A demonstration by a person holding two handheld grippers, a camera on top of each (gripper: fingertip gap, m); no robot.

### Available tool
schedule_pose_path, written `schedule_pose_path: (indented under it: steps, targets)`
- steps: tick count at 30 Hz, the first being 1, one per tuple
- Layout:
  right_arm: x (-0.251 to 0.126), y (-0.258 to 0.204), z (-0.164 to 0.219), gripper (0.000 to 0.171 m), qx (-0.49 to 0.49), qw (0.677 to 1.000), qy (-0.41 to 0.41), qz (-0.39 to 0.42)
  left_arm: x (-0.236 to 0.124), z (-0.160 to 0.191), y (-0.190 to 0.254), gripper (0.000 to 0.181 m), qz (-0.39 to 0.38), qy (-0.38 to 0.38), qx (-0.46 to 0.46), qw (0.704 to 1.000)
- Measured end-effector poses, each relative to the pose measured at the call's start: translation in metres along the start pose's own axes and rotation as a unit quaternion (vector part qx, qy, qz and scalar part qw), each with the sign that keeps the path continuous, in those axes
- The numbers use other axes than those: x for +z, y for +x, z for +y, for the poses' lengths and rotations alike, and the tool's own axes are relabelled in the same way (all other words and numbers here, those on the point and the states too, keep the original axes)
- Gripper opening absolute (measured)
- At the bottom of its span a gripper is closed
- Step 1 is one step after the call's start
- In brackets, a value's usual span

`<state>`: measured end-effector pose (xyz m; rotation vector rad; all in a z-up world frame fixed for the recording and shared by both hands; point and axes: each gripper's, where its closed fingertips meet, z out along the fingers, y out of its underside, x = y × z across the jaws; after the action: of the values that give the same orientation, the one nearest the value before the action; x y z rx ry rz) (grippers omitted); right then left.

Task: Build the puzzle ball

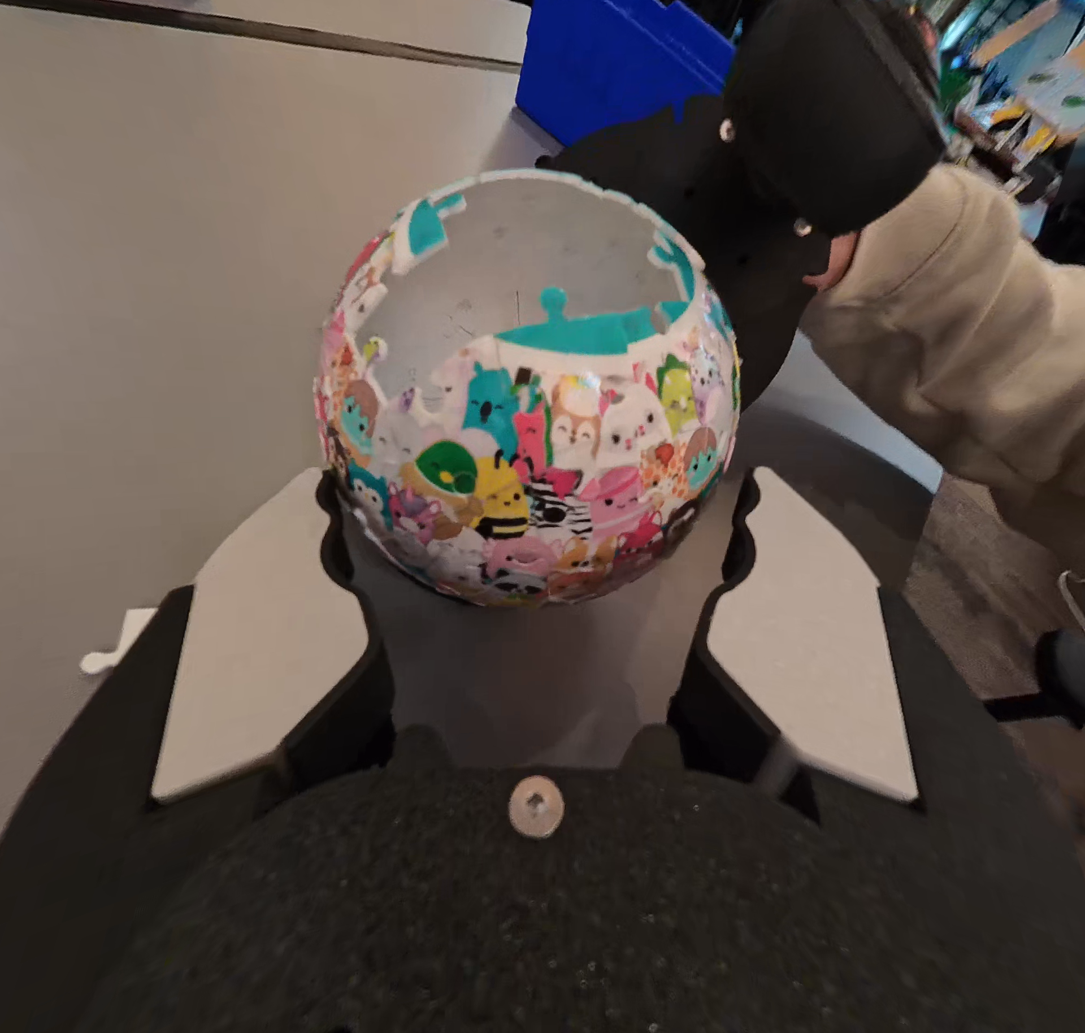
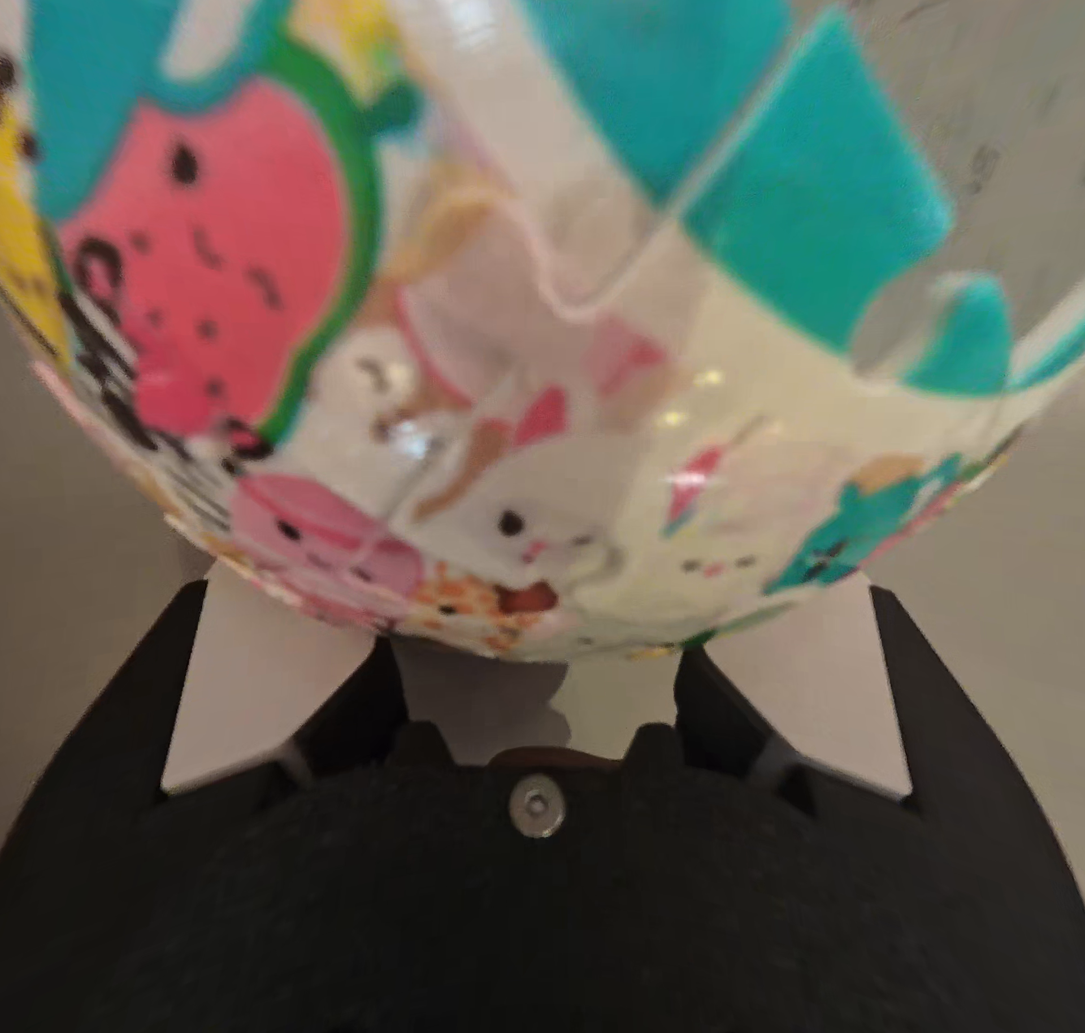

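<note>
My left gripper (image 1: 537,511) is spread wide, the ball (image 1: 528,394) sitting centre frame between its tips on the table (image 1: 147,300), open top up. My right gripper (image 1: 781,194) crowds the ball's upper right; its own view is filled by the ball (image 2: 528,300), fingers parted, contact unclear. Blue box (image 1: 610,48) behind, loose white piece (image 1: 114,641) lower left.

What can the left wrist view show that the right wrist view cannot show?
Only the left wrist view shows the ball's open top, a loose white piece on the table, the blue box and the right gripper behind the ball. Only the right wrist view shows a watermelon picture close up. Both show the puzzle ball.
</note>
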<state>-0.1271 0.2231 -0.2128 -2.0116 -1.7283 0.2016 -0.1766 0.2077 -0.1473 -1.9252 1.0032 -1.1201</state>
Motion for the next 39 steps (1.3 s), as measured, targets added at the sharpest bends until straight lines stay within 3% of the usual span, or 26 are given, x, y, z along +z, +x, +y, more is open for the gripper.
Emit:
schedule_pose_path:
  steps: [4, 7, 11, 14, 18, 24, 32, 35, 39]
  targets:
    - [-0.007, 0.0, 0.017, 0.122, 0.013, 0.999, -0.037, -0.002, -0.003, 0.001, 0.003, 0.127, 0.015, -0.002, 0.014, 1.0]
    - [-0.027, -0.014, 0.039, 0.12, 0.089, 0.995, -0.041, -0.002, -0.004, -0.003, 0.005, 0.132, 0.049, 0.005, -0.003, 0.999]
    - [-0.046, -0.035, 0.004, 0.113, 0.261, 0.958, 0.119, 0.002, 0.002, -0.001, 0.006, 0.141, 0.092, -0.032, 0.024, 0.995]
    - [-0.05, -0.029, -0.025, 0.102, 0.329, 0.919, 0.212, 0.041, 0.001, 0.0, 0.01, 0.144, 0.122, -0.047, 0.033, 0.991]
    - [-0.04, -0.022, -0.034, 0.113, 0.338, 0.915, 0.207, 0.073, -0.005, -0.008, 0.013, 0.145, 0.144, -0.035, 0.02, 0.989]
    - [-0.031, -0.013, -0.038, 0.126, 0.318, 0.919, 0.229, 0.043, -0.009, -0.019, 0.01, 0.142, 0.149, -0.008, 0.035, 0.988]
    - [-0.038, -0.018, -0.029, 0.118, 0.357, 0.897, 0.261, 0.005, -0.011, -0.02, -0.002, 0.135, 0.163, -0.004, -0.005, 0.987]
    - [-0.04, -0.025, -0.034, 0.115, 0.396, 0.877, 0.272, -0.025, -0.003, -0.011, -0.001, 0.142, 0.175, -0.052, 0.013, 0.983]
    - [-0.042, -0.021, -0.038, 0.118, 0.393, 0.877, 0.275, -0.011, 0.002, -0.008, 0.006, 0.146, 0.177, -0.075, 0.025, 0.981]
